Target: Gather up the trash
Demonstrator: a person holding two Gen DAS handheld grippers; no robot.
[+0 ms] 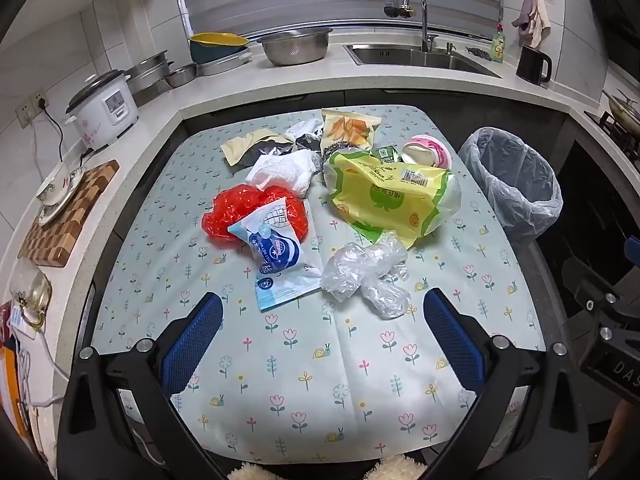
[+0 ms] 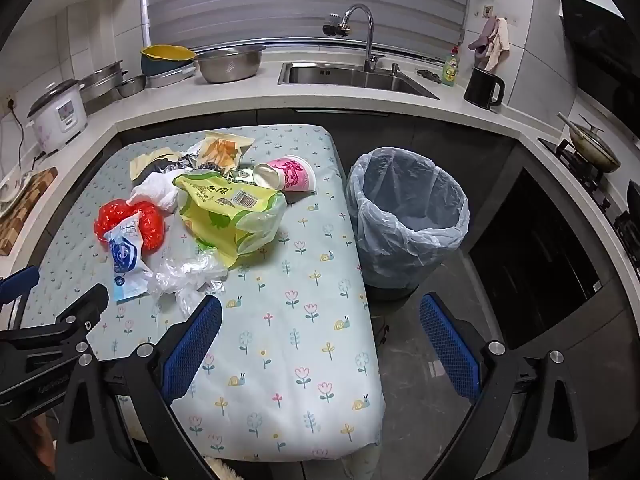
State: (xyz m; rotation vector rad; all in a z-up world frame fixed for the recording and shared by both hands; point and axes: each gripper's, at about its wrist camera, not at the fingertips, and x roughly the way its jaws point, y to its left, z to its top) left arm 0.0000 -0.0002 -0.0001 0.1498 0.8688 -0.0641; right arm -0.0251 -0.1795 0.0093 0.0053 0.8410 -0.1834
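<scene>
Blue-padded left gripper [image 1: 323,334] hangs spread wide and empty above the flowered tablecloth [image 1: 304,392], crumpled clear plastic [image 1: 366,276] just beyond its tips, yellow-green bag [image 1: 394,200] farther back. Over to the right gripper [image 2: 320,336]: wide apart too, nothing held, lined trash bin [image 2: 408,216] beside the table.

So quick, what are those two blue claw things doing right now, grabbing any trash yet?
Left gripper: open, holding nothing, above the table.
Right gripper: open, holding nothing, over the table's edge near the bin.
</scene>
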